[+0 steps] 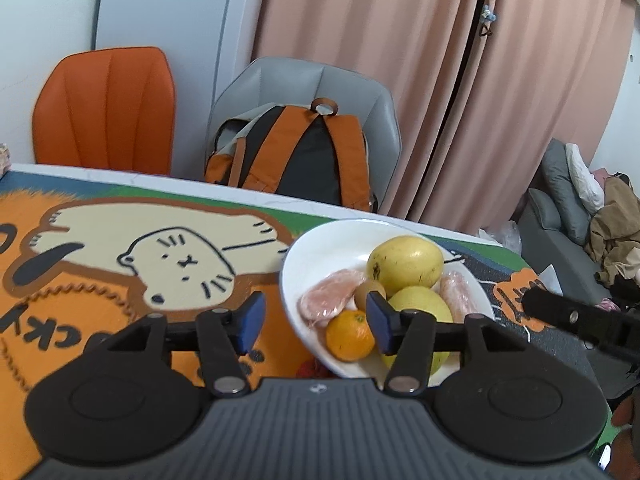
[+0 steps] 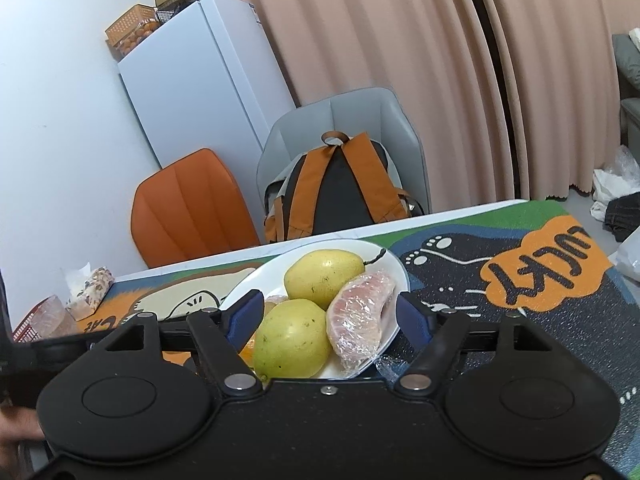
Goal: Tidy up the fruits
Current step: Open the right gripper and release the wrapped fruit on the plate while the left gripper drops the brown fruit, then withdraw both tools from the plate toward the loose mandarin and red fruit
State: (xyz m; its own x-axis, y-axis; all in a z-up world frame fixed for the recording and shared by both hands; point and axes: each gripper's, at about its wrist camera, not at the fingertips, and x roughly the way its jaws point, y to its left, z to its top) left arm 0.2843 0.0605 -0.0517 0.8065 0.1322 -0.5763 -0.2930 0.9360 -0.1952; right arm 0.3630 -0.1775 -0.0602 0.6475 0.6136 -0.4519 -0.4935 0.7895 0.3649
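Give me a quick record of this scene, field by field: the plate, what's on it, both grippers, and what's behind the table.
plate: white plate on a cartoon cat mat
fruit: two yellow-green pears, mandarin, kiwi, two plastic-wrapped pomelo pieces
left gripper: open, holds nothing, at the plate's near rim
right gripper: open, straddling the nearer pear and a pomelo piece
behind table: orange chair, grey chair holding a backpack

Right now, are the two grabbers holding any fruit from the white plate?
No. The left gripper and right gripper are both open beside the round white plate, pads pressing on nothing.
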